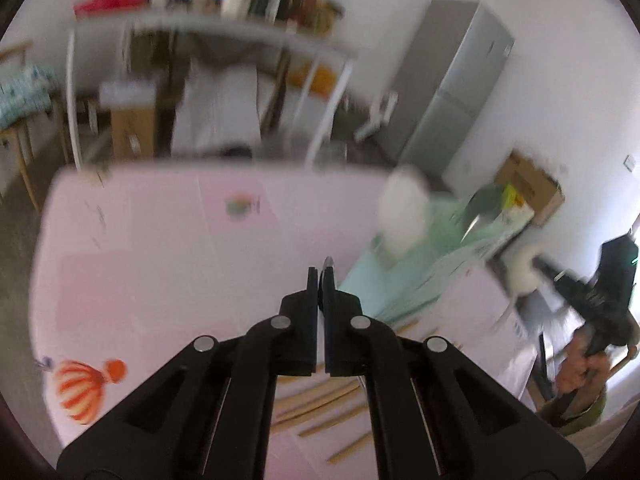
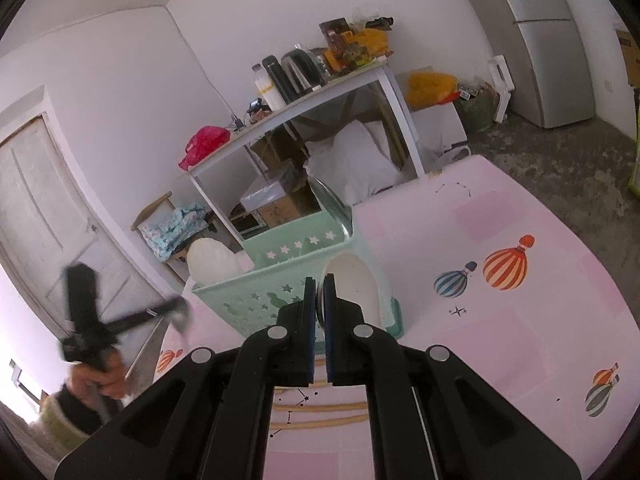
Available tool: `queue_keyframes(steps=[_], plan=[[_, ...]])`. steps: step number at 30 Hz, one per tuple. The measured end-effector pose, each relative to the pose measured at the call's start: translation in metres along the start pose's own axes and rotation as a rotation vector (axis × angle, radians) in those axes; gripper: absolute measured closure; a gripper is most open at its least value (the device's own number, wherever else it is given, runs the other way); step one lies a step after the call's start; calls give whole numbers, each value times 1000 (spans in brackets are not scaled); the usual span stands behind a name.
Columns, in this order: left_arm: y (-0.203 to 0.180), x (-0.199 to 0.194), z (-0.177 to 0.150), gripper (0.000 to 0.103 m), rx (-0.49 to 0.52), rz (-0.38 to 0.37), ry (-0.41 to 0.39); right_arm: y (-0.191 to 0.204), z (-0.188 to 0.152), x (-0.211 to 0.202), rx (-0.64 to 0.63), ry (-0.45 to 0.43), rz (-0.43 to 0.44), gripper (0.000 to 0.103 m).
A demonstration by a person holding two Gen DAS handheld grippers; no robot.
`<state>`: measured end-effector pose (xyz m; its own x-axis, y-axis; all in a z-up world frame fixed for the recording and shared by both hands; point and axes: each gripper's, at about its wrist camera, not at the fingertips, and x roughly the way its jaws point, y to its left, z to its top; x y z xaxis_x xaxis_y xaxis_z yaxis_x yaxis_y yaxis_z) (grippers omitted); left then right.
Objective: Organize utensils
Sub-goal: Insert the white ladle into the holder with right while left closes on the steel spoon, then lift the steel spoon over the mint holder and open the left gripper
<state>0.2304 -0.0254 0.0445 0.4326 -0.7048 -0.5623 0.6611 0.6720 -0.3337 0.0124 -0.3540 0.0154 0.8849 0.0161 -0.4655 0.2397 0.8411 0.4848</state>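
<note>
In the blurred left wrist view my left gripper [image 1: 322, 270] is shut on a thin metal utensil [image 1: 328, 260], whose tip shows between the pads. It hangs over the pink tablecloth [image 1: 160, 260], above several wooden chopsticks [image 1: 320, 396]. A mint green basket [image 1: 424, 248] stands to the right. My right gripper [image 2: 319, 280] is shut on the rim of a white rounded utensil [image 2: 356, 284], close against the near side of the green basket [image 2: 236, 300]. Chopsticks [image 2: 320, 406] lie under it. The left gripper [image 2: 178, 308] shows blurred at the left, held by a hand.
A white shell-shaped piece [image 2: 212, 260] and a metal disc [image 2: 332, 204] stand in the basket. Behind the table is a white shelf table [image 2: 304, 100] with bottles and a kettle. A grey fridge [image 2: 548, 48] is at the far right and a door [image 2: 44, 216] at the left.
</note>
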Motion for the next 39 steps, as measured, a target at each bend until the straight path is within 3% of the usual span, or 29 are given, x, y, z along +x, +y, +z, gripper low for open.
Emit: queue_keyframes(steps=[8, 13, 17, 20, 25, 30, 33, 39], plan=[[-70, -92, 71, 103, 132, -37, -363, 7, 1, -10, -17, -25, 24, 99], [-118, -101, 98, 103, 228, -24, -505, 11, 1, -18, -25, -36, 38, 99], [-138, -71, 100, 103, 284, 23, -497, 11, 1, -23, -25, -45, 43, 99], [-147, -28, 93, 103, 360, 124, -463, 8, 2, -27, -19, -51, 45, 99], [-142, 24, 74, 103, 368, 181, -393, 2, 2, -29, -9, -56, 47, 99], [-134, 31, 63, 102, 359, 181, -374, 0, 3, -30, -8, -54, 50, 99], [-136, 26, 61, 102, 385, 224, -412, -1, 3, -30, -4, -57, 53, 99], [-140, 24, 61, 103, 398, 217, -430, 1, 1, -32, -2, -58, 58, 99]])
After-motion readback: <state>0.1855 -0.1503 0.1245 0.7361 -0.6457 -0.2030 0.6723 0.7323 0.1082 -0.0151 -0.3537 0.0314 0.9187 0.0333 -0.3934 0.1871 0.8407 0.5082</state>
